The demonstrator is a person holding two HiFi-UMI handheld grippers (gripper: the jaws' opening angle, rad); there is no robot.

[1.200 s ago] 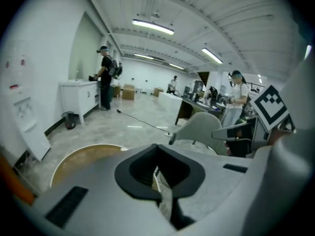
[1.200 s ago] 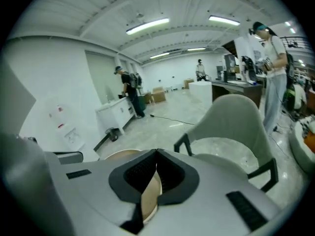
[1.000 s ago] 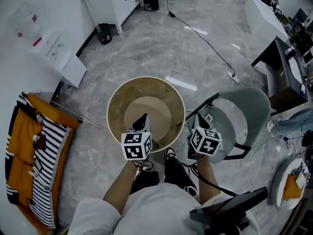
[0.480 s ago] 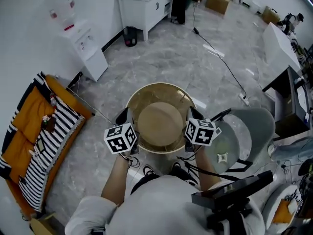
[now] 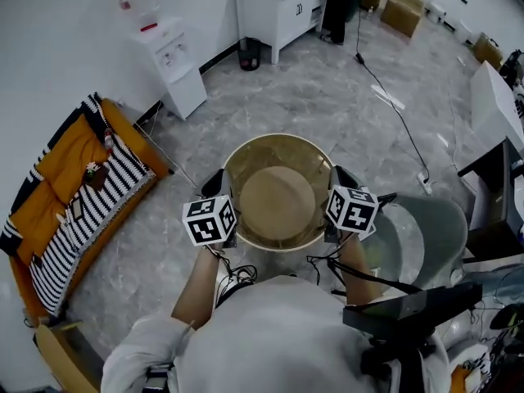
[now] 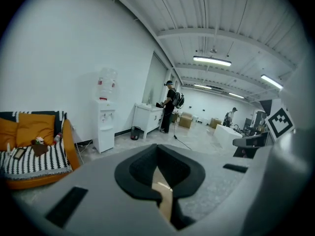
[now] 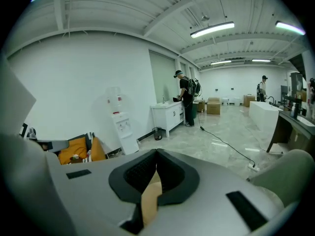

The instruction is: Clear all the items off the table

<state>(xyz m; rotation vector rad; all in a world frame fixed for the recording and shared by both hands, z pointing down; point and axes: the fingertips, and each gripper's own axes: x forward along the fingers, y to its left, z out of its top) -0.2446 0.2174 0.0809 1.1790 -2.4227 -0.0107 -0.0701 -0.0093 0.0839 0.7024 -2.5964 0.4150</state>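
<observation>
Round basket (image 5: 277, 205) hangs just left of the grey chair (image 5: 430, 229). Left gripper (image 5: 215, 184) and right gripper (image 5: 339, 176) each pinch its rim. Basket looks empty. No table visible, so progress can't be judged.

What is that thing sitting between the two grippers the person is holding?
A round tan bin fills the gap. The head view shows the left gripper and the right gripper clamped on opposite sides of its rim.
</observation>
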